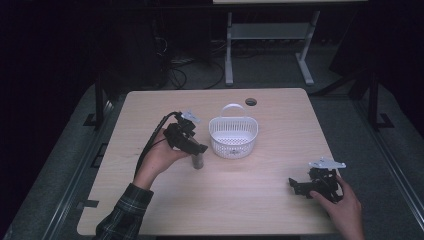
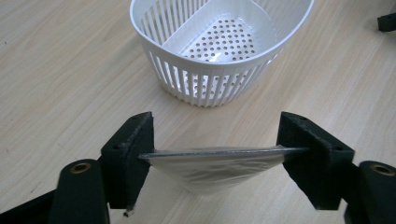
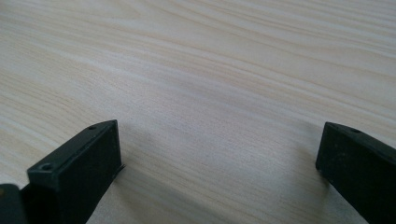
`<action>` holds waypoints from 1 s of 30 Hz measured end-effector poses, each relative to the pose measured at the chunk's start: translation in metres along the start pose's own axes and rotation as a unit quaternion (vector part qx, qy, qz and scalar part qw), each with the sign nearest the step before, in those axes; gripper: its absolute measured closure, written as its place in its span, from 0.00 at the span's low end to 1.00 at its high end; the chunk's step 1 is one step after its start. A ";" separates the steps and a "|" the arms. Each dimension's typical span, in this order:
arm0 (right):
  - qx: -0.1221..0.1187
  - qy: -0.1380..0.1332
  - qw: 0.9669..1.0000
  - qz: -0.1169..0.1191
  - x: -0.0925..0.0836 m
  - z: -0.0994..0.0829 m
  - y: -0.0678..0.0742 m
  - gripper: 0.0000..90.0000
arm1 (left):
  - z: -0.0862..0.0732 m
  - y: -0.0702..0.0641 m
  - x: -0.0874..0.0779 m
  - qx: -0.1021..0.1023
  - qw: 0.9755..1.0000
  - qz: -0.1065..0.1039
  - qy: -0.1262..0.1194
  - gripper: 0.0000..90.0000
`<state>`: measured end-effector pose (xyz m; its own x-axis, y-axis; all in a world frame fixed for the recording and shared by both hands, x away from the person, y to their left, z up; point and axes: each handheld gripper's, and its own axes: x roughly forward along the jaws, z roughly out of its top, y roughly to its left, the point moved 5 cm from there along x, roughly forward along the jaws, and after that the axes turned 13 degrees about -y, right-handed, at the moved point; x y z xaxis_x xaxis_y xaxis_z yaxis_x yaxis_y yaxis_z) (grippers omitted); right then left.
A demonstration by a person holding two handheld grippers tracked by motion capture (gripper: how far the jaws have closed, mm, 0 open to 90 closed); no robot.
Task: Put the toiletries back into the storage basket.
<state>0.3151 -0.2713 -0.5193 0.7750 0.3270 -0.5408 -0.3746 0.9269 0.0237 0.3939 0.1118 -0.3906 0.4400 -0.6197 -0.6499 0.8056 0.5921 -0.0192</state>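
Observation:
My left gripper (image 1: 198, 150) is left of the white slotted basket (image 1: 233, 142), held by a hand with a plaid sleeve. It is shut on a small silvery pouch (image 1: 198, 161) that hangs down to the table. In the left gripper view the jaws (image 2: 217, 149) pinch the flat top edge of the pouch (image 2: 215, 167), and the basket (image 2: 205, 81) stands just beyond with nothing inside it. My right gripper (image 1: 296, 186) rests low at the table's front right, open. In the right gripper view its jaws (image 3: 219, 154) stand wide apart over bare wood.
The light wooden table (image 1: 240, 200) has a round cable hole (image 1: 251, 102) at the back. The basket's handle (image 1: 231, 107) arches on its far side. Dark floor, cables and a white desk frame (image 1: 229, 50) lie beyond the table.

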 end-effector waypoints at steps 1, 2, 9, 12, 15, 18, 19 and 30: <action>0.000 0.000 1.000 0.000 0.000 0.000 0.000 0.00 | 0.000 0.000 0.000 0.000 1.000 0.000 0.000 0.32; 0.000 0.000 1.000 0.000 0.000 0.000 0.000 0.00 | 0.000 0.000 0.000 -0.001 1.000 -0.001 0.000 0.32; 0.000 0.000 1.000 0.000 0.000 0.000 0.000 0.00 | 0.000 -0.001 0.000 0.003 1.000 0.002 0.000 0.32; 0.000 0.000 1.000 0.000 0.000 0.000 0.000 0.00 | 0.000 -0.001 -0.001 0.004 1.000 0.001 0.001 0.33; 0.000 0.000 1.000 0.000 0.000 0.000 0.000 0.00 | 0.000 -0.001 -0.001 0.005 1.000 0.002 0.003 0.33; 0.000 0.000 1.000 0.000 0.000 0.000 0.000 0.00 | 0.000 -0.001 -0.001 0.006 1.000 0.003 0.003 0.33; 0.000 0.000 1.000 0.000 0.000 0.000 0.000 0.00 | 0.000 -0.001 -0.001 0.008 1.000 0.004 0.002 0.33; 0.000 0.000 1.000 0.000 0.000 0.000 0.000 0.00 | 0.002 0.000 -0.005 0.005 1.000 0.004 -0.005 0.33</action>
<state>0.3151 -0.2713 -0.5193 0.7751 0.3270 -0.5407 -0.3745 0.9269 0.0236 0.3928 0.1142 -0.3858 0.4510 -0.6203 -0.6418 0.8056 0.5924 -0.0064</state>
